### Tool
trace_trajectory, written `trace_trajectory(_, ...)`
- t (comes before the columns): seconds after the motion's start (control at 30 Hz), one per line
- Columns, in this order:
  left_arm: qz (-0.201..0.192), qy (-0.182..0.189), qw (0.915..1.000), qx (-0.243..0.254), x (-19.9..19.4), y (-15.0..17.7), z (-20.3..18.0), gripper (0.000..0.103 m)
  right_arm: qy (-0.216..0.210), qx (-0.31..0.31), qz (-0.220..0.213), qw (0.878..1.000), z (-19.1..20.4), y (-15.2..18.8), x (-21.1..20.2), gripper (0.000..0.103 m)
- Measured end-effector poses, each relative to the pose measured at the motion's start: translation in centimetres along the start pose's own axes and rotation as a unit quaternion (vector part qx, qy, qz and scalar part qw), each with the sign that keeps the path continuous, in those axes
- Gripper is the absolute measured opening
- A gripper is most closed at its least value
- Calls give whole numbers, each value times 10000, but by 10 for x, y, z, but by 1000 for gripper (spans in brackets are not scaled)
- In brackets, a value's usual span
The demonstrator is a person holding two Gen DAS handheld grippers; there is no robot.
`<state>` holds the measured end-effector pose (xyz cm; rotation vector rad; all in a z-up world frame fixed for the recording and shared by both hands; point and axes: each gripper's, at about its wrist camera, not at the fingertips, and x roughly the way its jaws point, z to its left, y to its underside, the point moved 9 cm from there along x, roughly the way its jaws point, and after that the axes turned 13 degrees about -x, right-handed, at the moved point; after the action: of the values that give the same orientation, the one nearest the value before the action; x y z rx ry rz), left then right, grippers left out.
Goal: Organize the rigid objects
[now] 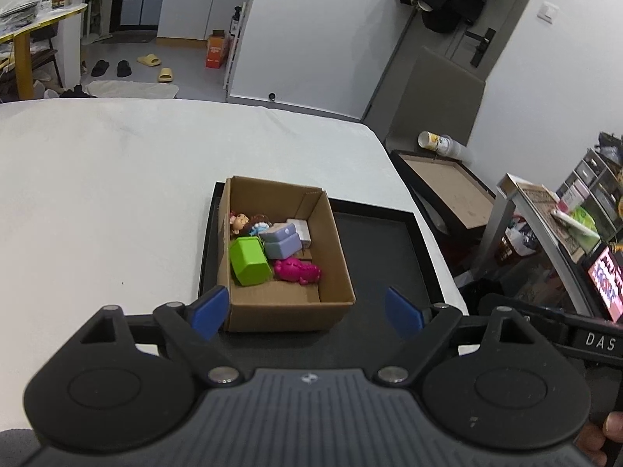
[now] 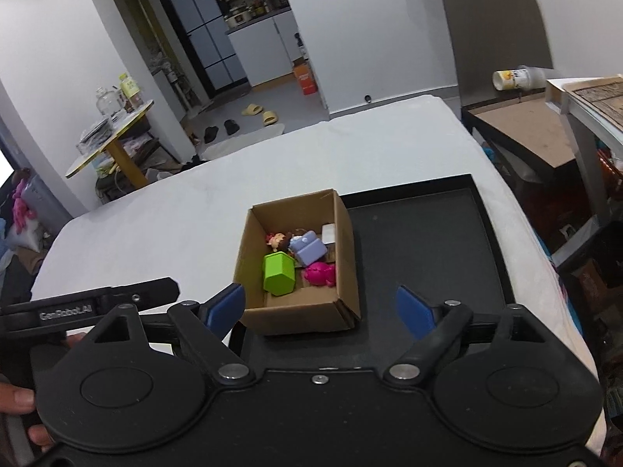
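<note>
While upright, the cardboard box (image 1: 272, 311) runs lengthwise away.

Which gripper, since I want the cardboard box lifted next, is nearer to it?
Left, narrowly. The left gripper faces the cardboard box squarely; the right gripper sits off to its right, over the tray.

A white-covered table (image 1: 117, 202), perhaps a bed, carries a black tray (image 1: 373, 241) near its edge.

Toys (image 1: 272, 251) in box (image 1: 335, 229) (on tray (image 1: 381, 257))
</note>
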<state>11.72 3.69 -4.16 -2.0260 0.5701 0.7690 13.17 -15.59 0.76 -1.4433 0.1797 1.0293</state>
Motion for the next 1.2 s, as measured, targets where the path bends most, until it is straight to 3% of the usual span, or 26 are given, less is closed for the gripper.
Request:
trace_trajectory(0.5, -120, -69, 9994, 303, -11, 33, 2, 91, 342, -57, -124, 9993, -2, 43, -16, 103)
trace_trajectory(0.9, -177, -124, 9995, 251, -14, 55, 4, 91, 550, -190, -223, 9981, 1, 66, -38, 103)
trace_trajectory(1.2, -237, -211, 9985, 457, -15, 63, 1, 91, 692, -48, -222, 9973, 0, 77, -27, 103)
